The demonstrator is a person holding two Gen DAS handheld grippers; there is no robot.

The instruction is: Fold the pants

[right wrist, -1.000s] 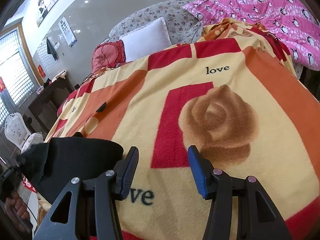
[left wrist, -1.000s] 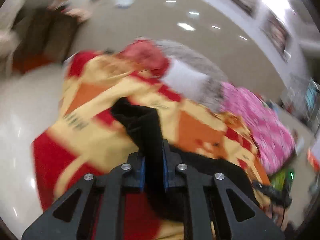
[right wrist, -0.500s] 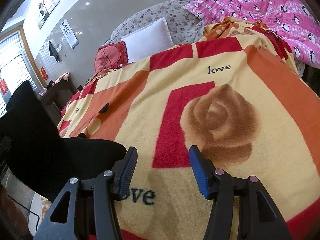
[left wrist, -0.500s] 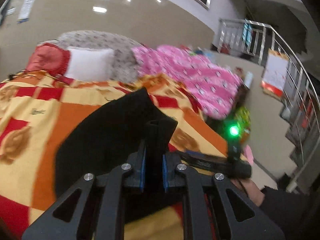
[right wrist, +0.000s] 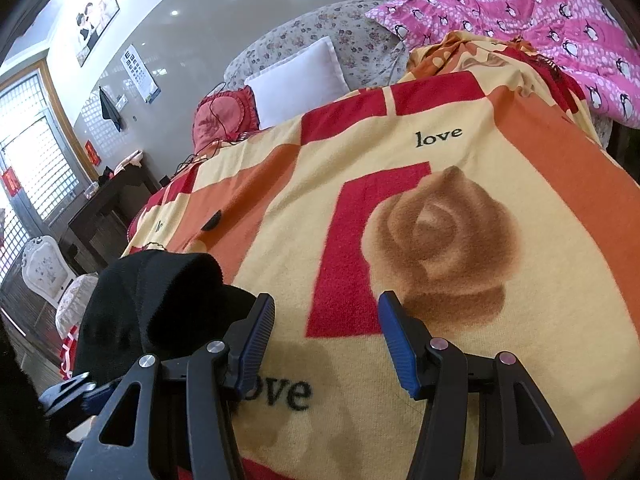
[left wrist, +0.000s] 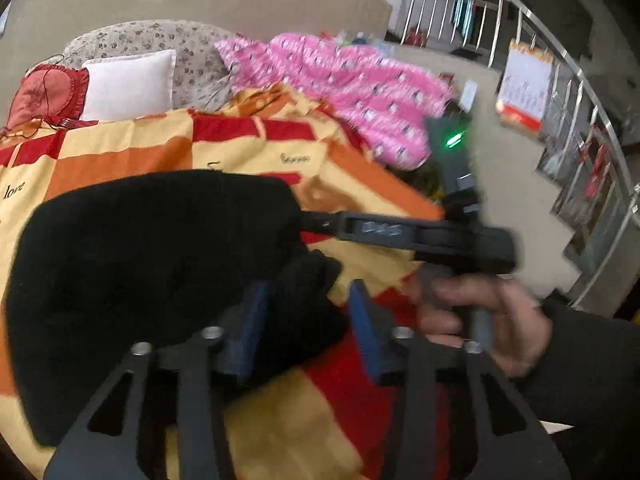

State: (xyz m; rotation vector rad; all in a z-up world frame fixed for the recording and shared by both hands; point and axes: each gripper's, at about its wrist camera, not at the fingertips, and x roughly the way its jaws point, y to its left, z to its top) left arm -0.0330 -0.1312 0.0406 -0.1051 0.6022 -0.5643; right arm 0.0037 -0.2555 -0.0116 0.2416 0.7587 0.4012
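Observation:
The black pants [left wrist: 152,264] lie folded in a bundle on the red, orange and yellow blanket [left wrist: 120,152]. My left gripper [left wrist: 308,320] is open just above the bundle's near right edge, with a black fold lying loose between its blue pads. My right gripper [right wrist: 326,338] is open and empty over the blanket [right wrist: 400,184]; the pants [right wrist: 152,300] sit just to its left. In the left wrist view the right gripper's body [left wrist: 420,236] reaches to the bundle's right side, held by a hand [left wrist: 480,320].
A white pillow [right wrist: 300,80], a red cushion [right wrist: 220,116] and a floral cushion [right wrist: 320,32] lie at the bed's far end. A pink quilt [right wrist: 540,20] is heaped at the far right. A dark table [right wrist: 108,204] and a white chair [right wrist: 44,268] stand left of the bed.
My left gripper carried the black pants leg over onto the bundle, then opened and let it go. The right gripper has stayed open in the same place.

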